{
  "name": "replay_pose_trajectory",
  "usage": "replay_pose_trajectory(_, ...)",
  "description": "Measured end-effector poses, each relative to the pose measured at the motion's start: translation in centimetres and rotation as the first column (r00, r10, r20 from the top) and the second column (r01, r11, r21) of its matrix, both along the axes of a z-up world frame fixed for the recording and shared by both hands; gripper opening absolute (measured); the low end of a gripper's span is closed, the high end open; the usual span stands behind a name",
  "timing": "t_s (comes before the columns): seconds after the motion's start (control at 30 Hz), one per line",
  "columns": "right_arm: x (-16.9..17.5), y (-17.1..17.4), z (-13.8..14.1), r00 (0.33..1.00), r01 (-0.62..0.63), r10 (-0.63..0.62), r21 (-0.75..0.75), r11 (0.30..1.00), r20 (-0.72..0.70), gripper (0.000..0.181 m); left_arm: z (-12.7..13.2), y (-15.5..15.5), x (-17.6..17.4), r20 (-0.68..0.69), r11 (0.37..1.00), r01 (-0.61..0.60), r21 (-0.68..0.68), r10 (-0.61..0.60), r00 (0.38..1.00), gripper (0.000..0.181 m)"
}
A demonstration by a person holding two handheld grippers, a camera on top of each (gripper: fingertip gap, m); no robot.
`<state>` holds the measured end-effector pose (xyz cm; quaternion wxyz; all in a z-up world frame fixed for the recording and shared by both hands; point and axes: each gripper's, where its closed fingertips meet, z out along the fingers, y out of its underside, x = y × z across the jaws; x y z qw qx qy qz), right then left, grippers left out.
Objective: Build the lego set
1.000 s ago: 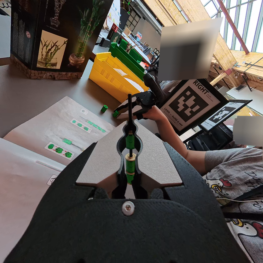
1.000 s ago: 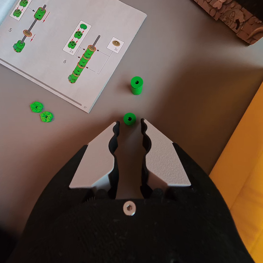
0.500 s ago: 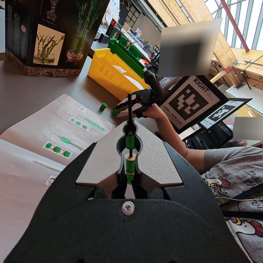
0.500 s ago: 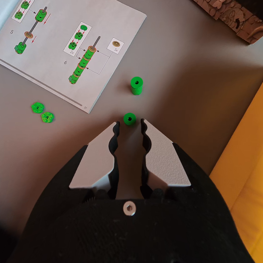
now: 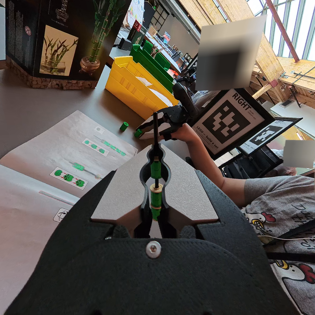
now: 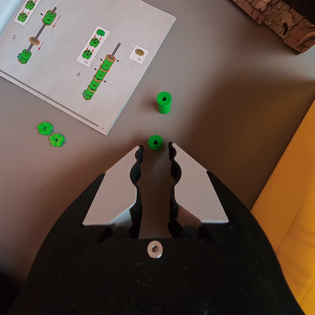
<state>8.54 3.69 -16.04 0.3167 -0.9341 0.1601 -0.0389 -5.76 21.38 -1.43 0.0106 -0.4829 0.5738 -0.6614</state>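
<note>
The left gripper [image 5: 155, 150] is clamped on a thin black axle rod threaded with green round bricks and tan discs [image 5: 155, 190]; the rod runs along the gap between its grey fingers [image 5: 122, 190], and its bare black tip sticks out past them. The bricks sit in the scalloped hollows of the closed jaws.

The right gripper [image 6: 155, 147] has its jaws parted, with nothing between them. It points down at the grey-brown tabletop [image 6: 221, 85], and a short green cylinder with a centre hole [image 6: 155, 142] stands just ahead of the tips, in line with the gap; whether a fingertip touches it cannot be told. In the left wrist view a bare forearm [image 5: 201, 153] reaches across from the right, the hand gripping the right gripper low over the table.

A taller green cylinder stack [image 6: 164, 102] stands farther on. Two flat bright-green studded round plates [image 6: 50, 134] lie side by side to the left, just below the corner of the open white instruction booklet [image 6: 119, 34]. A yellow plastic bin [image 5: 136, 92] sits to the right, and a dark product box showing a bamboo plant [image 5: 56, 39] stands beyond the booklet.
</note>
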Motion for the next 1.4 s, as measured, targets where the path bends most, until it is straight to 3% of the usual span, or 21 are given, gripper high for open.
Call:
replay_pose_trajectory(0.77,0.6,0.5,1.4,0.999,0.007,-0.011,0.065,0.998,0.052,0.034,-0.1,0.2,0.0,-0.007,1.0,-0.005,-0.01,0.005,1.0,0.001)
replay_pose_trajectory(0.83,0.8,1.0,2.7,0.994,-0.008,-0.005,0.119,0.993,0.108,0.034,-0.1,0.3,0.0,-0.006,1.0,-0.007,-0.01,0.006,1.0,0.001)
replay_pose_trajectory(0.9,1.3,1.9,5.8,0.97,-0.042,-0.015,0.233,0.972,0.242,0.033,0.0,0.3,0.0,-0.004,1.0,-0.008,-0.012,0.008,1.0,0.001)
replay_pose_trajectory(1.0,0.4,2.6,11.0,0.903,-0.162,-0.032,0.408,0.899,0.429,0.029,0.1,0.5,-0.1,-0.001,1.0,-0.012,-0.014,0.012,1.0,0.001)
replay_pose_trajectory(1.1,-0.3,2.4,13.9,0.841,-0.237,-0.069,0.48,0.845,0.537,0.026,0.1,0.6,-0.1,0.001,1.0,-0.015,-0.016,0.015,1.0,0.001)
replay_pose_trajectory(1.4,0.0,2.2,14.2,0.832,-0.226,-0.096,0.491,0.841,0.546,0.026,0.0,0.6,-0.1,-0.003,1.0,-0.013,-0.018,0.013,1.0,0.001)
